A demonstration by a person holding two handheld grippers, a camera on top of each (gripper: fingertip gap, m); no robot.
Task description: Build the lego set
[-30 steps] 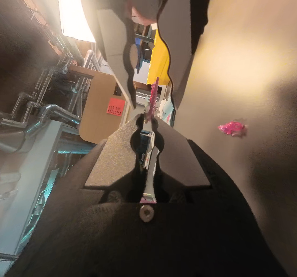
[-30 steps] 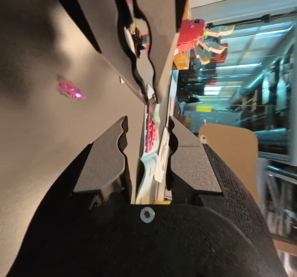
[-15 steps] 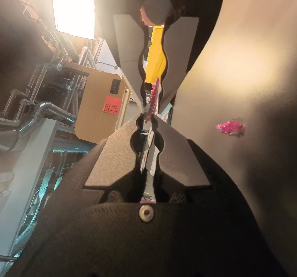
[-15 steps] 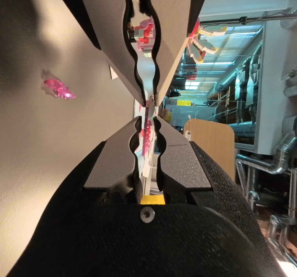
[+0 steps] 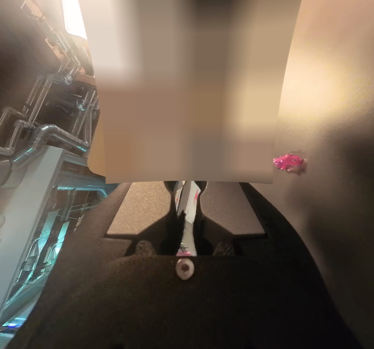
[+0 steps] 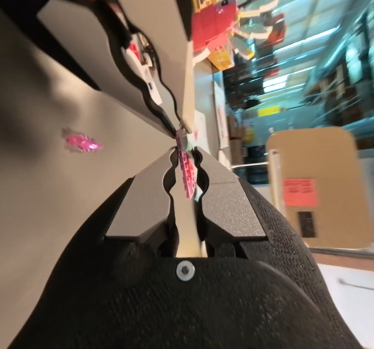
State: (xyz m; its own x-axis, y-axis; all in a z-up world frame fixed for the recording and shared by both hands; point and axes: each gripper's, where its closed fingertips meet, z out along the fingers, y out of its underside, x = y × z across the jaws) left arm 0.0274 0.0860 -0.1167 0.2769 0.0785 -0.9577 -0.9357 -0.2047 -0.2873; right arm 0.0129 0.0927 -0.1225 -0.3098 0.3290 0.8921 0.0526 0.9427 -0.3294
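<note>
Pink studded plate (image 6: pixel 187 175): thin and flat, held in the air off the desk (image 6: pixel 60 197), edge-on to the right camera, with a small grey-green bit at its far end.

Right tongs (image 6: pixel 185 150): clamped on the near part of the plate. Both fingers (image 6: pixel 149 193) press on its flat faces close to the tips, and the rest of the plate runs back between them.

Left tongs (image 6: pixel 179 132): they come in from the opposite side, tip to tip with the right pair, and their points are drawn together on the plate's far end. In their own camera the fingertips are hidden.

The two pairs are nearly touching, with the plate bridging them.

Judgement: a piece this thin, pinched only at the tips, will twist easily. The hold needs both pairs kept in one line, with steady, even pressure.

A pink shiny wrapper (image 6: pixel 83 142) lies on the desk, well apart from the tongs and towards the middle. White paper sheets (image 5: pixel 189 203) lie by the desk's far edge. Beyond that are red and yellow boxes (image 6: pixel 214 23), a wooden board (image 6: pixel 315 187) with an orange sticker, and metal pipes (image 5: pixel 56 134).
</note>
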